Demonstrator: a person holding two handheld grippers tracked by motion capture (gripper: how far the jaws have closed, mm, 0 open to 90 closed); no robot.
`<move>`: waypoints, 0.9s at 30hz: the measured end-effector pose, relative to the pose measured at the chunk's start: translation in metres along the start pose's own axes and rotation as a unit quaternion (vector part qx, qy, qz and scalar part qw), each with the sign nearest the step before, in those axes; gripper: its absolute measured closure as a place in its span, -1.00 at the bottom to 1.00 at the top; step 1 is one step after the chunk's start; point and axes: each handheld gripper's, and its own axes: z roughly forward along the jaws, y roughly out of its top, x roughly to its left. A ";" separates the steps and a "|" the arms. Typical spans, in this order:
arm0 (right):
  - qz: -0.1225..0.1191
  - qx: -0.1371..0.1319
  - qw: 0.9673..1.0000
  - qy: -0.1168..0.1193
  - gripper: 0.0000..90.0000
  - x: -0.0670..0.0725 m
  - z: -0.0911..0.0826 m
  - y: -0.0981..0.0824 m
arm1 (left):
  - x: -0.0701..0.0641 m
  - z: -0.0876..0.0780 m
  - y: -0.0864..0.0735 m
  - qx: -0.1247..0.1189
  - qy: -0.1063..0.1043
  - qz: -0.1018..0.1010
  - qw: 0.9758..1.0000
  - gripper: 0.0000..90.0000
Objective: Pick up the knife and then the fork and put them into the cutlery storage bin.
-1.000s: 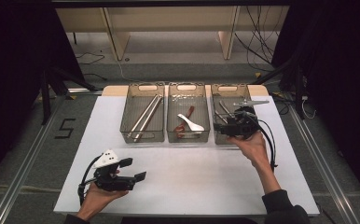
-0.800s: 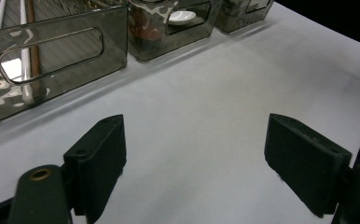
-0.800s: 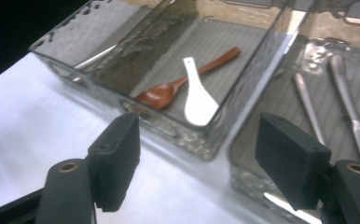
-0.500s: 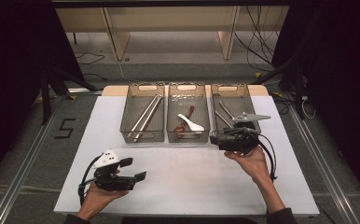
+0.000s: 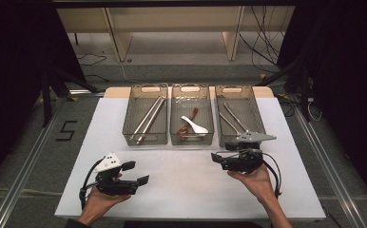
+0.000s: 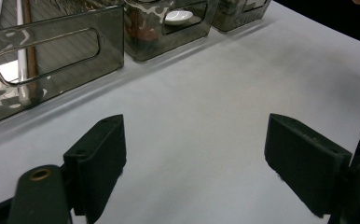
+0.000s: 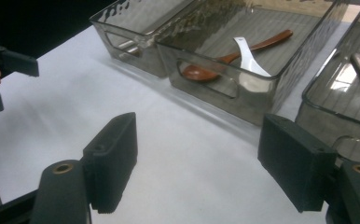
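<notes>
Three smoky clear trays stand in a row at the far side of the white tabletop (image 5: 186, 190). The left tray (image 5: 143, 142) holds long metal sticks (image 5: 148, 118). In the middle tray (image 5: 191, 143) lie a white spoon (image 5: 194, 125) (image 7: 250, 58) and a brown spoon (image 7: 225, 58). The right tray (image 5: 259, 114) holds metal utensils (image 5: 233, 118). My right gripper (image 5: 217, 161) (image 7: 197, 163) hovers just in front of the right tray and points left. Its jaws have just been opening and nothing is between them. My left gripper (image 5: 138, 173) (image 6: 194, 163) rests open and empty at the front left.
Bare white tabletop lies between the two grippers and in front of the trays. Dark floor with rails borders both sides, and a "5" marking (image 5: 66, 130) is on the floor at the left. Cables and shelf legs lie behind the table.
My right gripper has come back from over the right tray, toward the person and slightly left, and has sunk to just in front of the trays. The left gripper has stayed put.
</notes>
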 end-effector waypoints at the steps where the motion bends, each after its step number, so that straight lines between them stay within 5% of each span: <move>1: 0.000 -0.003 1.000 0.003 -0.35 0.001 -0.001 -0.002 | 0.000 0.000 0.000 0.000 -0.001 0.000 1.000 -0.55; 16: -0.006 -0.047 0.999 0.015 -0.37 0.012 -0.016 -0.032 | 0.000 -0.004 -0.001 -0.011 -0.004 -0.002 1.000 -0.55; 27: -0.009 -0.056 0.998 0.009 -0.44 0.013 -0.021 -0.053 | -0.001 -0.006 -0.002 -0.022 -0.014 -0.004 1.000 -0.56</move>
